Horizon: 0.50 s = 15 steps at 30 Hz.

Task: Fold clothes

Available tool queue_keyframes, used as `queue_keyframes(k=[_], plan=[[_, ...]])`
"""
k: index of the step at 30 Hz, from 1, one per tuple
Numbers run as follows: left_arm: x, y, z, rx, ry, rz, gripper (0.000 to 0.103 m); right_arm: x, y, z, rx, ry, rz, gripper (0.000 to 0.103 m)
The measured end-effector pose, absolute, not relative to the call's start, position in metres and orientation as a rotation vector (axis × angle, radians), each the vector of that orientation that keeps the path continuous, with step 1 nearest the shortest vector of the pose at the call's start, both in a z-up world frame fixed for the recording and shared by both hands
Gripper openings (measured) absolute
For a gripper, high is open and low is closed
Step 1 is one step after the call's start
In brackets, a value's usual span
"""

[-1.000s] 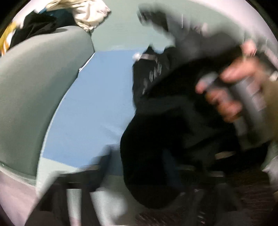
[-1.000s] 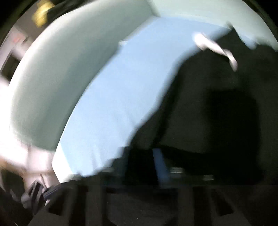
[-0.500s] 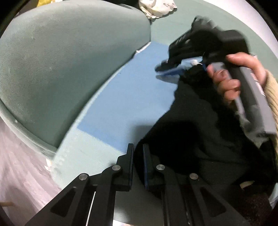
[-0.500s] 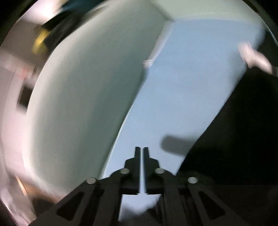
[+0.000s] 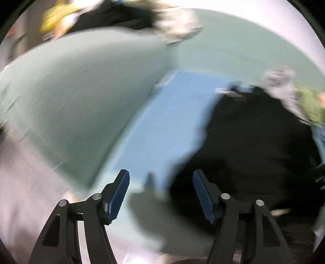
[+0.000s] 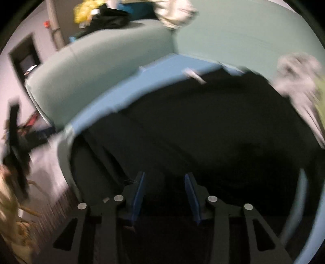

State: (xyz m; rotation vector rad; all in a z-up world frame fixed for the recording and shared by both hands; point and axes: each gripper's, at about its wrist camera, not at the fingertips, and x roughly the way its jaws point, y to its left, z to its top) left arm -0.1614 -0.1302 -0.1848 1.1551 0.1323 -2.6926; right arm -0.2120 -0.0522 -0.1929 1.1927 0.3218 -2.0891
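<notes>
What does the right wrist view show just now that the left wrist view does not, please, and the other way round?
Only the right wrist view shows the dark doorway at far left, the red thing on the wall, and the black garment spread wide over the seat.

Only the left wrist view shows the left tool, open and holding nothing, with bare blue seat ahead of it.

Both show the green sofa back, the pile of clothes on top of it, and the black garment. The right tool is also open.

The left tool (image 5: 160, 195) hangs spread wide and empty. A black garment (image 5: 254, 152) lies on the blue cushion (image 5: 172, 121), right of it.
</notes>
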Motion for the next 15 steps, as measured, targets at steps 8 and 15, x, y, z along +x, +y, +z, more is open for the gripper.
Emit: queue_keyframes(k=[8, 15], plan=[[-0.193, -0.086, -0.226, 1.541, 0.127, -2.55, 0.065, -0.161, 0.034, -0.222, 1.413, 0.112, -2.07, 0.039], [-0.211, -0.153, -0.218, 1.619, 0.97, -2.36, 0.065, -0.107, 0.05, -0.205, 1.217, 0.308, -2.116, 0.05]])
